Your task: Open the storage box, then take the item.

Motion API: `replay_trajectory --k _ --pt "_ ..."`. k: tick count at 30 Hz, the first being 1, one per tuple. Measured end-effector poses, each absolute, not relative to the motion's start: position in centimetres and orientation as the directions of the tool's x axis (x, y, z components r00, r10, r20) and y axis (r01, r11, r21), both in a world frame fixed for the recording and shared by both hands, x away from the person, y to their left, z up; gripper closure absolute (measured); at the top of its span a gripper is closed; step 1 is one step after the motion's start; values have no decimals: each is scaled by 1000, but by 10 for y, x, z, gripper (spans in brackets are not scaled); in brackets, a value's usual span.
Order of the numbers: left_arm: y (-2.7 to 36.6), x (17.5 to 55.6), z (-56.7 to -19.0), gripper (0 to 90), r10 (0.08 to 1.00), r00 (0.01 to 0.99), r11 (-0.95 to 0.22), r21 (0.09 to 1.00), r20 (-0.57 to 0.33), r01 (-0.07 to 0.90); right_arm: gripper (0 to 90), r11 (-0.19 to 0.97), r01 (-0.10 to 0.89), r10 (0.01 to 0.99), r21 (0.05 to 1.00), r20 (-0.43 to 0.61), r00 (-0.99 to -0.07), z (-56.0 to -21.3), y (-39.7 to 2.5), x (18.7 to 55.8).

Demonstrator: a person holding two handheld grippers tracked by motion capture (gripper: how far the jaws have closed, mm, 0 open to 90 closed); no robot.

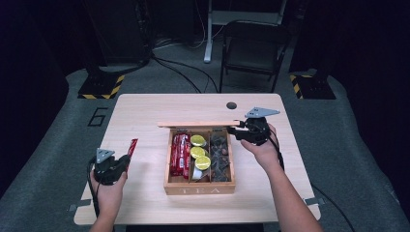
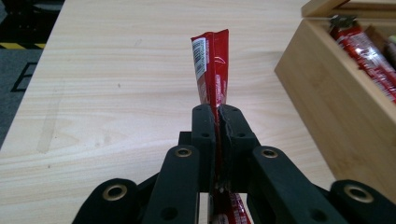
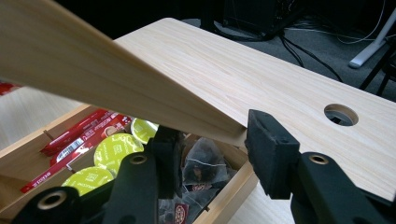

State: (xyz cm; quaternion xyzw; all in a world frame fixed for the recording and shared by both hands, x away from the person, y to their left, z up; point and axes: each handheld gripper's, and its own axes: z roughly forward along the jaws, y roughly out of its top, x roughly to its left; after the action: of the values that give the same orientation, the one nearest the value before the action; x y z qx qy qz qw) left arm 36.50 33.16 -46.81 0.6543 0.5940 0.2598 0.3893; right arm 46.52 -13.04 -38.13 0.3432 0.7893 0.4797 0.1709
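Observation:
A wooden tea box (image 1: 199, 189) stands mid-table with its lid (image 1: 198, 124) raised at the far side. It holds red sachets (image 1: 180, 154), green capsules (image 1: 199, 152) and dark tea bags (image 1: 220, 157). My right gripper (image 1: 240, 129) is at the lid's right end. In the right gripper view its jaws stand apart around the corner of the lid (image 3: 116, 79), one jaw below it, the other against its edge. My left gripper (image 2: 218, 112) is shut on a red sachet (image 2: 212, 70) that points up, left of the box (image 2: 327, 93), above the table.
The light wooden table (image 1: 145, 111) has a round cable hole (image 1: 231, 105) behind the box. A folding chair (image 1: 251, 48) and cables stand on the floor beyond the far edge. Bare tabletop lies to the left of the box.

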Motion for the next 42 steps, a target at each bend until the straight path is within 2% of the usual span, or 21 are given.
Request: replay_trajectory --k 5,20,26,30,33,36,39,40,41,42 --pt "332 371 -478 847 983 156 -16 811 -94 585 566 292 383 705 877 73 -705 -382 -131 466" --pt "341 382 -505 846 992 97 -4 745 -81 667 566 299 376 705 877 62 -706 -382 -131 464" --pt "346 386 -514 826 990 89 8 678 -108 735 566 301 372 704 878 59 -708 -383 -131 464" --pt "343 386 -511 812 993 90 -9 689 -81 725 566 300 371 705 879 57 -706 -383 -131 464" --pt "342 386 -512 734 993 84 -6 690 -79 723 566 297 377 708 877 63 -703 -383 -130 464" --pt "344 386 -511 716 992 85 4 689 -95 724 566 302 372 705 878 56 -707 -383 -130 464" --pt "346 384 -509 620 989 79 31 698 -125 715 566 304 371 704 878 55 -708 -383 -130 464" --pt "346 384 -508 528 989 77 33 702 -124 711 566 303 371 705 878 55 -707 -383 -131 464" --pt "345 385 -508 528 990 76 30 705 -119 709 566 303 371 705 878 55 -707 -383 -131 464" --pt "344 385 -509 490 989 80 34 706 -127 707 566 304 371 704 878 55 -708 -383 -131 464"
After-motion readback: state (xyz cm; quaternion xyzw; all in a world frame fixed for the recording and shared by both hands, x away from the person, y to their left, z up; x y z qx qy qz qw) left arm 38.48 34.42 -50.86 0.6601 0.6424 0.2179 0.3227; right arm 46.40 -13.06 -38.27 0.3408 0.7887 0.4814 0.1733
